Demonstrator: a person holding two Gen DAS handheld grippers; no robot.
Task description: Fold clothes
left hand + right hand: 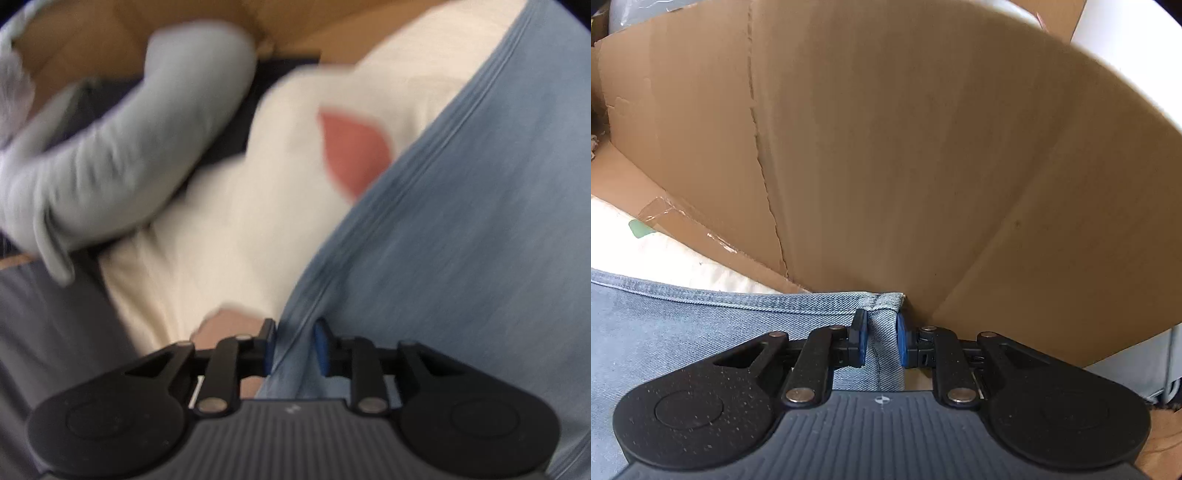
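Observation:
A light blue denim garment (461,258) fills the right half of the blurred left wrist view, lying over a cream garment (229,236) with a red patch. My left gripper (294,345) stands over the denim's seamed edge, which runs between the blue pads; the pads look slightly apart from the cloth, so it is open. In the right wrist view the denim (701,332) spreads to the left, and my right gripper (881,341) is shut on its hemmed corner, close against a cardboard wall.
A tall cardboard box wall (905,166) stands right in front of the right gripper. A pale grey-green garment (122,155) lies bunched at the left over something dark navy (255,110). Dark grey cloth (48,332) shows at the lower left. Cream cloth (665,251) lies beyond the denim.

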